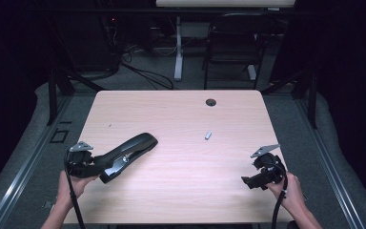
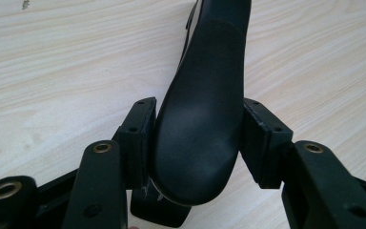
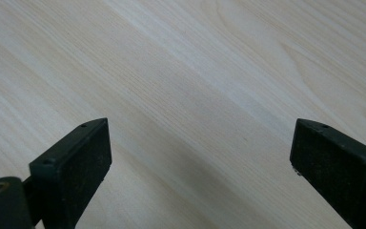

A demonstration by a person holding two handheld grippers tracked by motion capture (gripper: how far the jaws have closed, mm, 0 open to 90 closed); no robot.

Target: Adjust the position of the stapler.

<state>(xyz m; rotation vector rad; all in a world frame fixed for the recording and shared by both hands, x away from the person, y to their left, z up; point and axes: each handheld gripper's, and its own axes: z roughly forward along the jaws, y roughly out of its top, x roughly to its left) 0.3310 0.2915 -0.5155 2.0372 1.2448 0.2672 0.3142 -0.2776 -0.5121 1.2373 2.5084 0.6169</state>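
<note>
Left hand-held gripper [image 2: 195, 143] clamps the black stapler's [image 1: 128, 155] rear end.

We see a light wood-grain table [image 1: 181, 191] on grey carpet [image 1: 19, 143] in a darkened room. A round dark grommet hole [image 1: 211, 102] sits near its far edge, and a tiny dark speck [image 1: 109, 125] lies toward the left. Beyond the table, we note a black chair [image 1: 236, 43], a white desk leg [image 1: 178, 47] and tangled black cables [image 1: 143, 74] across the floor.
</note>
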